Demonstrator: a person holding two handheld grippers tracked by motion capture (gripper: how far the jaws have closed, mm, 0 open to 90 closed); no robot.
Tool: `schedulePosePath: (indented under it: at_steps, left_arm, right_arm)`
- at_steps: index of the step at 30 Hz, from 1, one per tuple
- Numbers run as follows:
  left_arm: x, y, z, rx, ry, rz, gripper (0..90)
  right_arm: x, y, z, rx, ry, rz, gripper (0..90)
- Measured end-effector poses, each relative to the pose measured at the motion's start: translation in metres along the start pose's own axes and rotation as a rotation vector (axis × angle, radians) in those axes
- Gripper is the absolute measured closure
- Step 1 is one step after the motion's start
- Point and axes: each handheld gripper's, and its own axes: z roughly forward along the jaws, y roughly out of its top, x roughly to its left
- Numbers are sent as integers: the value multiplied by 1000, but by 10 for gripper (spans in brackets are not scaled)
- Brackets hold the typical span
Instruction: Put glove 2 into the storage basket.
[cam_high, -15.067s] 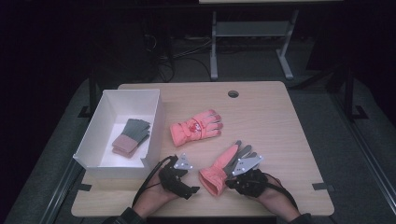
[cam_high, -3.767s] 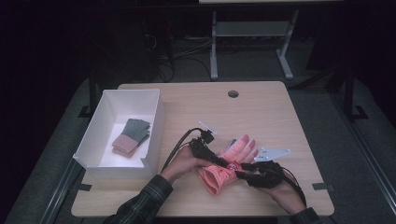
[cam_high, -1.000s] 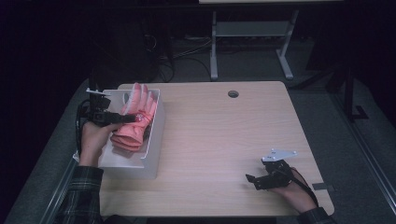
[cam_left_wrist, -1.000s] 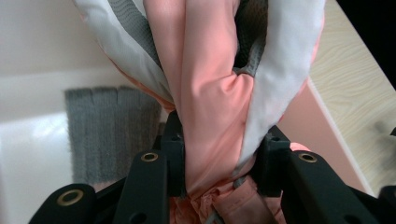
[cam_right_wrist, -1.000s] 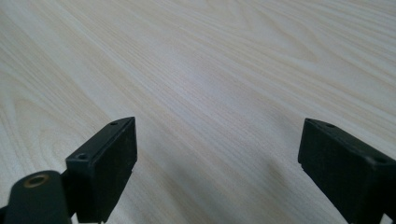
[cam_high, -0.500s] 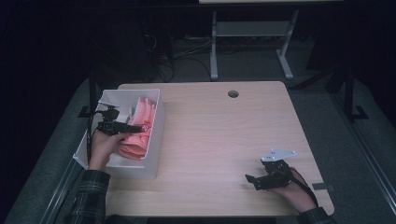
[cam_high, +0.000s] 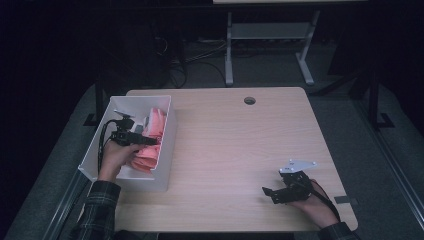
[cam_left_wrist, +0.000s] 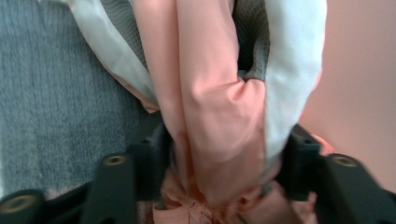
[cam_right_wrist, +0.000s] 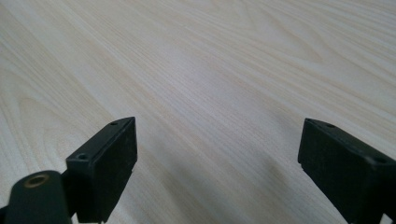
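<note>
Now the left gripper (cam_high: 150, 141), jaws just widening around the folded salmon-pink fabric gloves (cam_left_wrist: 210, 116), releases them into the white rectangular box (cam_high: 167, 145) at nine o'clock; next, lift clear. Right gripper (cam_high: 268, 192) rests wide.

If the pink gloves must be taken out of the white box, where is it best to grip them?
Probably at the cuff end of the pink gloves, from above: they lie bunched in the white box, whose walls block the sides. The left gripper, jaws just opening, straddles that end.

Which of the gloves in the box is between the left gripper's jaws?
The pink glove, between the left hand-held gripper jaws; the grey knit glove lies beneath.
</note>
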Motion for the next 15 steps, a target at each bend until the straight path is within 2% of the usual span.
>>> schedulePosePath:
  at_steps: [3,7,11,15]
  left_arm:
    - [-1,1,-4,-28,17,19,291]
    - [-3,4,-13,-64,30,39,227]
    - [-10,11,-28,-103,52,71,199]
    - [-15,16,-37,-115,53,96,191]
  right_arm:
    - [0,0,0,0,-1,16,117]
    - [-1,-1,-1,0,2,13,117]
    - [-1,0,0,-2,6,16,117]
    - [-2,-1,1,-6,13,11,117]
